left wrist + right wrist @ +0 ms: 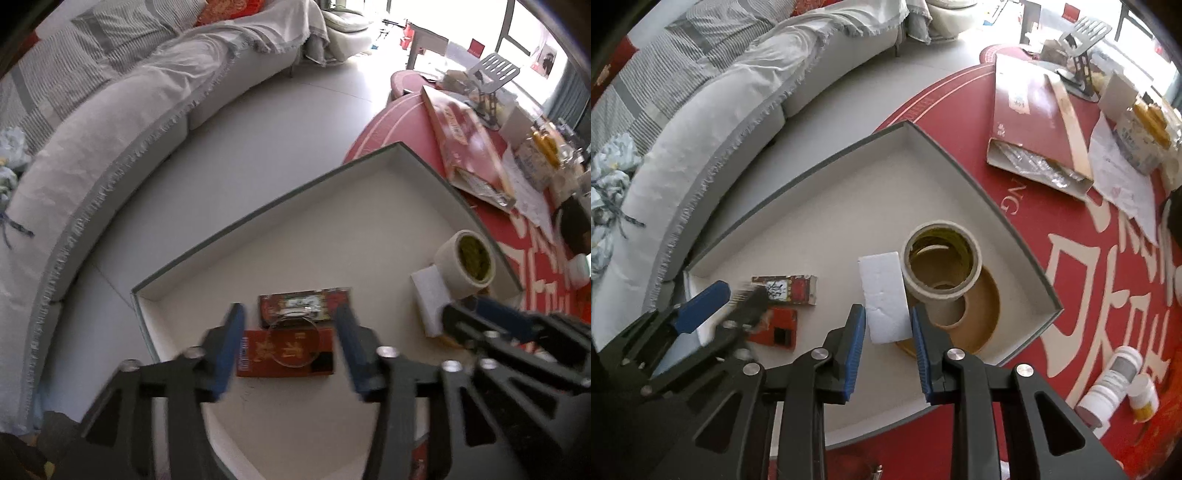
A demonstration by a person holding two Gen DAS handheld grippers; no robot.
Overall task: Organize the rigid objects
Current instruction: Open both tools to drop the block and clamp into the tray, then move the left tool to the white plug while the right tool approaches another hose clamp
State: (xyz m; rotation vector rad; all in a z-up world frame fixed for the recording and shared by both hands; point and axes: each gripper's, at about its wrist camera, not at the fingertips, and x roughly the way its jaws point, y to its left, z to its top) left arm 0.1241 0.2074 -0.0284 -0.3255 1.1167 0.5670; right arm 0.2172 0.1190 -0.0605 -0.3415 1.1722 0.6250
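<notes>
A wide shallow tray (236, 229) (964, 166) with a grey-green rim and pale floor lies on the red table. My left gripper (290, 321) (720, 306) is open inside it, fingers either side of a clear round dish (290, 341) that rests on an orange-red box (258, 363) (775, 330). A darker red box (304, 304) (786, 290) lies just beyond. My right gripper (886, 317) (495, 325) stands narrowly open, with the near end of a white foam block (884, 291) (428, 295) between its fingertips. A cream tape roll (942, 258) (465, 264) leans on a flat brown roll (979, 314) beside the block.
Two white bottles (1108, 384) lie on the red tablecloth (1071, 280) right of the tray. A flat red carton (1027, 122), papers and a metal stand (1082, 55) crowd the far side of the table. A grey sofa (110, 140) curves along the left, across bare floor.
</notes>
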